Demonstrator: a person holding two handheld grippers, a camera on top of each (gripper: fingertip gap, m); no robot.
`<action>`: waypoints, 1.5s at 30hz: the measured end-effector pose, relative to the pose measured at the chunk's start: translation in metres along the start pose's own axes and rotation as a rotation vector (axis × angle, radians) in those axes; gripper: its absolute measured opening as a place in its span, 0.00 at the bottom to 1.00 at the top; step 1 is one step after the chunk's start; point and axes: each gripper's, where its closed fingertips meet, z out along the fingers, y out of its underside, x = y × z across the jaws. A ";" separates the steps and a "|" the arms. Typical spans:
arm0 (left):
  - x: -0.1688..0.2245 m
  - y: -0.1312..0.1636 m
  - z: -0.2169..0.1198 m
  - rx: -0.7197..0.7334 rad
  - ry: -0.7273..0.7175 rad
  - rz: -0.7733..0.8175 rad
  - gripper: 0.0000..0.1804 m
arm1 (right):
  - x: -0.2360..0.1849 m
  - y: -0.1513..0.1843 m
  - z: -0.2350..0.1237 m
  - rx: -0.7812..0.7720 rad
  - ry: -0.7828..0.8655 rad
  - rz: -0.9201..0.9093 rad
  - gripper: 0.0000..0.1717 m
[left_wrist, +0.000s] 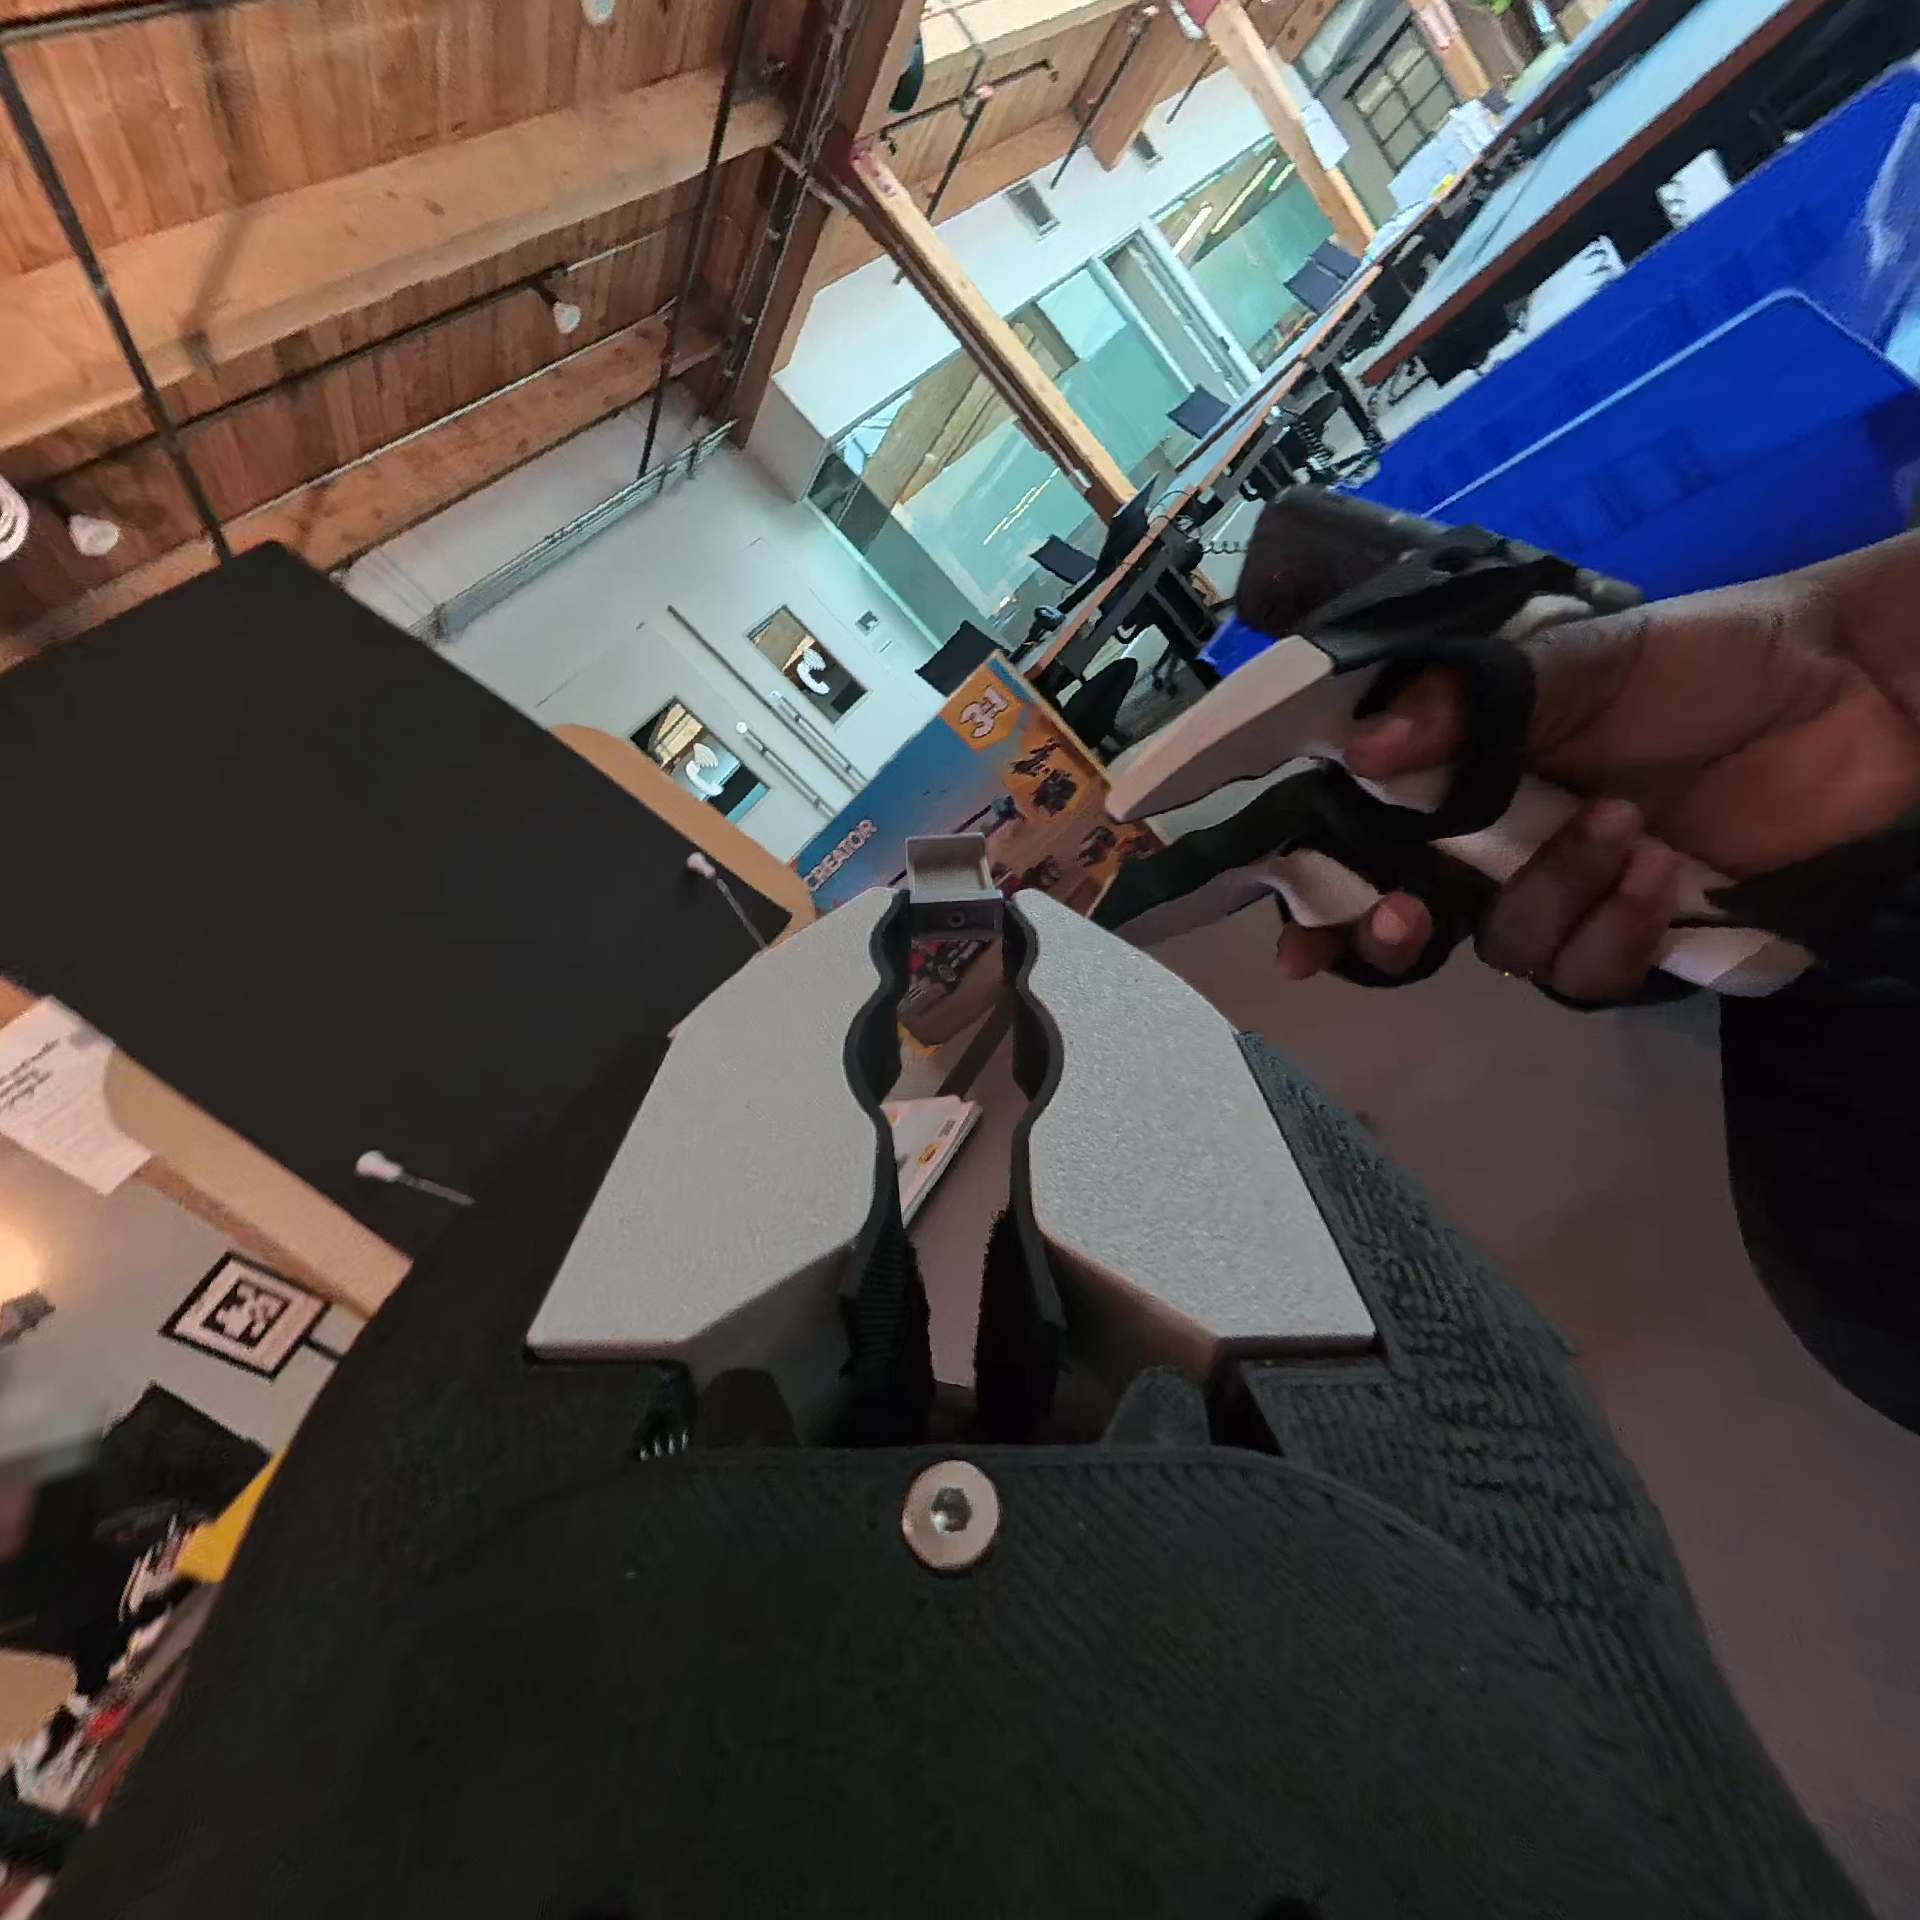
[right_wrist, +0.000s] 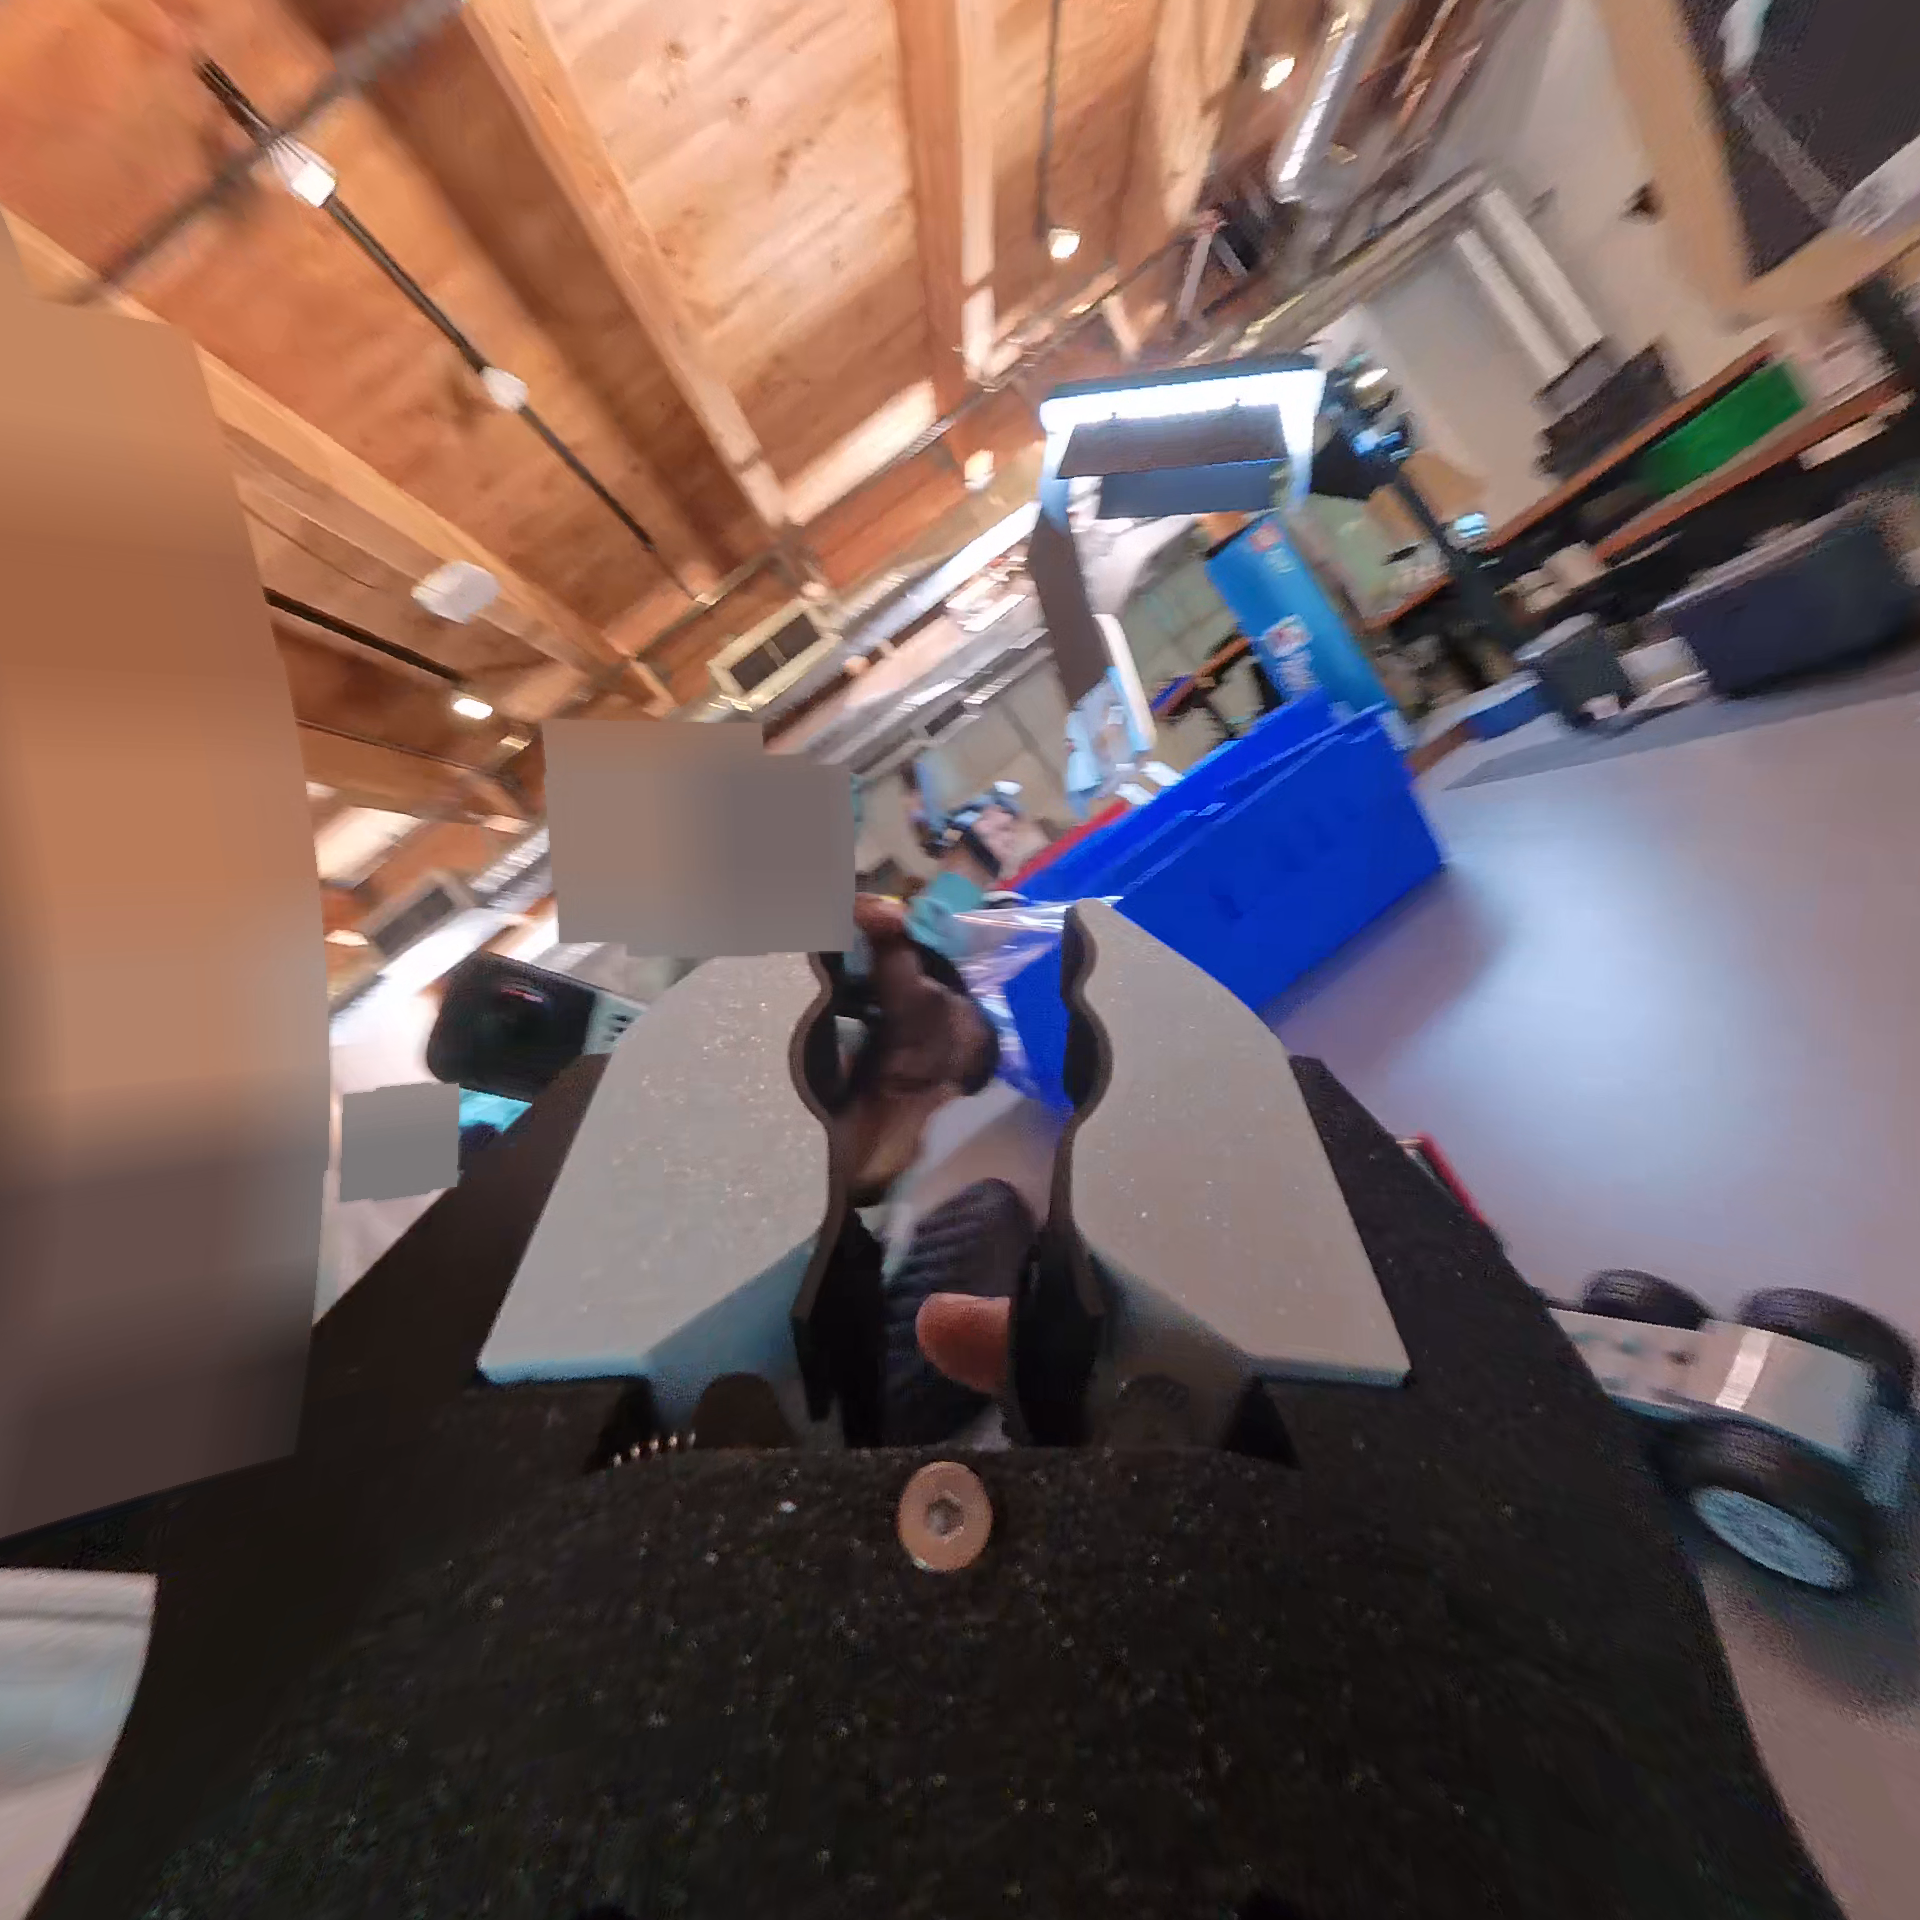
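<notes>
Left gripper (left_wrist: 954, 914) pinches a small grey brick (left_wrist: 948, 883); right gripper (right_wrist: 961, 971) gapes wide, holding nothing

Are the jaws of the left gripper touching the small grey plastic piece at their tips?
Touching. The left wrist view shows the small grey plastic piece clamped between both fingertips of the left gripper, no gap visible.

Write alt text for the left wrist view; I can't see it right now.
The left gripper pinches a small grey brick piece at its fingertips, raised above a grey table. To its right, a hand holds the right gripper; a colourful toy box and blue bin stand behind.
</notes>
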 end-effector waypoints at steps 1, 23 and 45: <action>-0.005 -0.001 -0.009 -0.014 -0.026 -0.020 0.09 | 0.003 0.000 -0.001 -0.008 0.047 -0.056 0.25; -0.134 0.186 -0.291 -0.964 -0.531 -0.543 0.22 | 0.022 0.024 0.002 -0.156 0.195 -0.088 0.30; 0.029 0.064 -0.071 -0.553 0.345 -0.613 0.29 | 0.048 0.032 -0.011 -0.326 0.435 -0.280 0.24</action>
